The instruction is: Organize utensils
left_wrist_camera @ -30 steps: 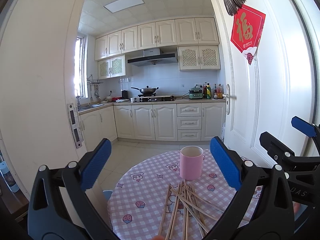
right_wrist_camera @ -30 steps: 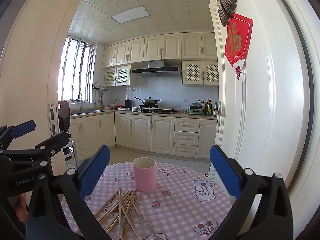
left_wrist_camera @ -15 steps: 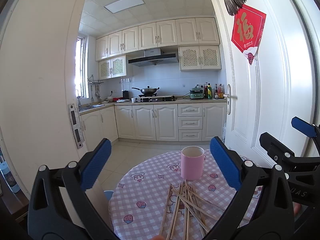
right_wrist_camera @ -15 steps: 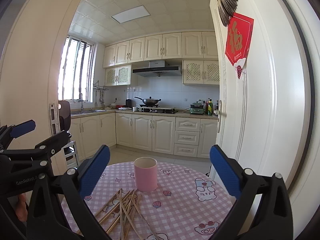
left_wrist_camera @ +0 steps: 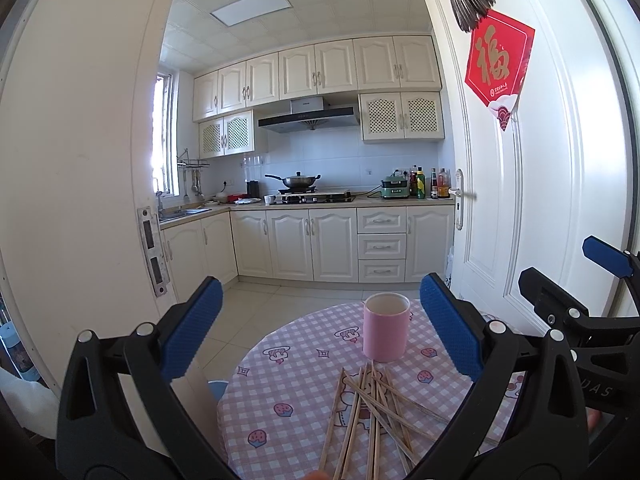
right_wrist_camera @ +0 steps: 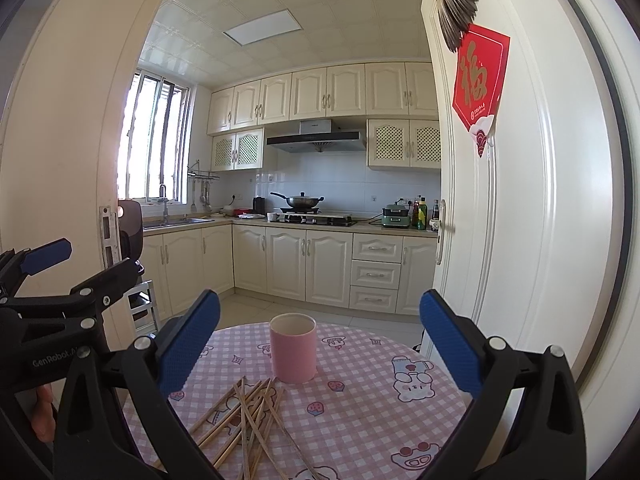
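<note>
Both my left claw (left_wrist_camera: 320, 328) and right claw (right_wrist_camera: 320, 332) gape wide, holding nothing. The thin wooden chopsticks (right_wrist_camera: 244, 416) lie crisscrossed on the pink-checked bench (right_wrist_camera: 360, 412) just before the upright pink ceramic cup (right_wrist_camera: 293, 348). Pinching one could drag its neighbours or topple the cup.

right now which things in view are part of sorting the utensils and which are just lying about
For the job:
- loose chopsticks heaped on the checked table
- upright pink cup just behind the heap, nothing visible in it
- left claw and right claw, both open, holding nothing

Just lying about:
- wok on the stove
- bottles on the counter
- red door hanging
</note>
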Demonstrator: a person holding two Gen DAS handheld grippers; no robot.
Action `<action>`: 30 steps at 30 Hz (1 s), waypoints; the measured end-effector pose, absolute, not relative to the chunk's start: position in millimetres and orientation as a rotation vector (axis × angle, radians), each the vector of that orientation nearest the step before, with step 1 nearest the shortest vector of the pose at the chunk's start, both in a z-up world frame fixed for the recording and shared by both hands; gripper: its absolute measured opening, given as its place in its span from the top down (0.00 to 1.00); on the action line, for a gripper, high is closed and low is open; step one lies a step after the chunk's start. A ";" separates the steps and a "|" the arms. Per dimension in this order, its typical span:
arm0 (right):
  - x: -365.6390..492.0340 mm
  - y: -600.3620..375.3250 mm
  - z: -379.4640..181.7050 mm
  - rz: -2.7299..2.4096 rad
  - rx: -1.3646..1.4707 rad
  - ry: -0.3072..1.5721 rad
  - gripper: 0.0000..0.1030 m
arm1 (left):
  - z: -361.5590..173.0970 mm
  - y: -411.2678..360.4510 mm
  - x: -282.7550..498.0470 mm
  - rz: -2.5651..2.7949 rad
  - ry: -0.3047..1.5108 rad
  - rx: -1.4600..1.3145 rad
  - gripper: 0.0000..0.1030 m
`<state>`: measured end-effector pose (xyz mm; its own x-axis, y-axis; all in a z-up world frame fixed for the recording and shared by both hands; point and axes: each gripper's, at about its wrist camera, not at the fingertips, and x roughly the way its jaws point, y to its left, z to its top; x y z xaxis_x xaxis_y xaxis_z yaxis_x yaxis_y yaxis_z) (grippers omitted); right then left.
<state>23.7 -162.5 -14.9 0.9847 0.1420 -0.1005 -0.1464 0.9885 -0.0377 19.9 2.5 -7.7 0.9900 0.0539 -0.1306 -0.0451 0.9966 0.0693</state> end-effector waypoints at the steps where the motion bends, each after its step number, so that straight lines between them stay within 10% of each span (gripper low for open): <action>1: 23.8 -162.5 -14.9 0.145 -0.044 0.098 0.07 | -7.8 2.6 19.8 0.050 0.133 0.066 0.06; 30: 26.6 -165.5 -18.8 0.142 -0.037 0.117 0.07 | -10.1 -1.6 22.5 0.052 0.147 0.073 0.06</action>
